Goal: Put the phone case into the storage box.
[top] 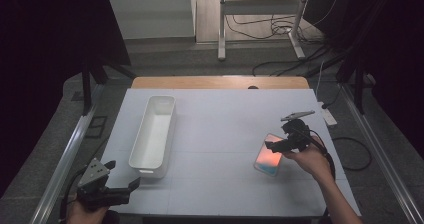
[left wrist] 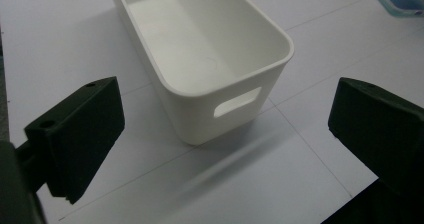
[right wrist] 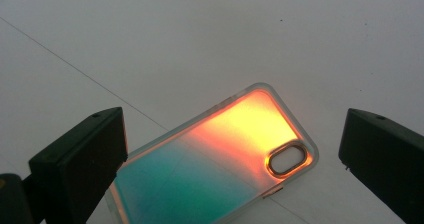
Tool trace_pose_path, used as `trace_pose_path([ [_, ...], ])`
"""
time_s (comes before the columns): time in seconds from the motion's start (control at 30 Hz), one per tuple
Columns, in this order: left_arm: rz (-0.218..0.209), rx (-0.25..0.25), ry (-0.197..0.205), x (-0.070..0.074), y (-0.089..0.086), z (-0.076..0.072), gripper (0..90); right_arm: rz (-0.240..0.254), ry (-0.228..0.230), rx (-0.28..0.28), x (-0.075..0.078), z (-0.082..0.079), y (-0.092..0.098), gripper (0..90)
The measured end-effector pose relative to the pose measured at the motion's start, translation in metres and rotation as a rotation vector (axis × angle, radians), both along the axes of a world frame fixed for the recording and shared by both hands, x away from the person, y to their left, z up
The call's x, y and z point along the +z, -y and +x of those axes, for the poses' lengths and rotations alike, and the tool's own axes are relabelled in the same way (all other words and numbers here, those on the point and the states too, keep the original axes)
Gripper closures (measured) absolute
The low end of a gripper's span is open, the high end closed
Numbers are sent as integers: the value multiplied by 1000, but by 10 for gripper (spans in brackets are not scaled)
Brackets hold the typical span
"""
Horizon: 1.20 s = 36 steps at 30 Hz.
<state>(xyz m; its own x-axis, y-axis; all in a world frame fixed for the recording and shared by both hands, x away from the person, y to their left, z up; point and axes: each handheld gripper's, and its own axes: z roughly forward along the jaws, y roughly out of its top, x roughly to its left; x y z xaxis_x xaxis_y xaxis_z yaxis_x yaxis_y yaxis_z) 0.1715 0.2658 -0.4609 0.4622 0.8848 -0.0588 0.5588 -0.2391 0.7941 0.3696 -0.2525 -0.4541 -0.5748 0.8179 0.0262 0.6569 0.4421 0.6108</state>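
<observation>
Over on the right of the bench, our right gripper hangs wide open above the flat phone case, lined up to grab; left gripper waits open near the bin.

A long white bin lay empty on the white desk, a handle slot in its near end. Cables trailed across the floor beyond.

High view overlooks the table; 2 gripper views sit close above it.
</observation>
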Motion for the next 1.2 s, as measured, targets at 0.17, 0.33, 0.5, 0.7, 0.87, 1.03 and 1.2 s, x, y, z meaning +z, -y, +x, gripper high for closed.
trace_pose_path([
  [0.17,2,0,1,0,0,0,26,-29,-11,-4,-1,1,0,212],
  [0.33,1,-2,1,0,1,0,26,-46,-13,-1,0,1,1,489],
  [0.5,7,-5,2,0,1,0,26,-43,-32,16,-2,3,3,817],
  [0.7,11,-6,3,0,1,0,26,-40,-16,24,-2,3,6,896],
  [0.87,12,-7,4,0,1,-1,27,-39,-38,24,-9,4,8,895],
  [1.03,14,-8,4,0,2,-1,27,-62,-69,20,-18,4,9,896],
  [1.2,19,-10,5,0,2,-1,28,-87,-85,10,-24,5,12,896],
])
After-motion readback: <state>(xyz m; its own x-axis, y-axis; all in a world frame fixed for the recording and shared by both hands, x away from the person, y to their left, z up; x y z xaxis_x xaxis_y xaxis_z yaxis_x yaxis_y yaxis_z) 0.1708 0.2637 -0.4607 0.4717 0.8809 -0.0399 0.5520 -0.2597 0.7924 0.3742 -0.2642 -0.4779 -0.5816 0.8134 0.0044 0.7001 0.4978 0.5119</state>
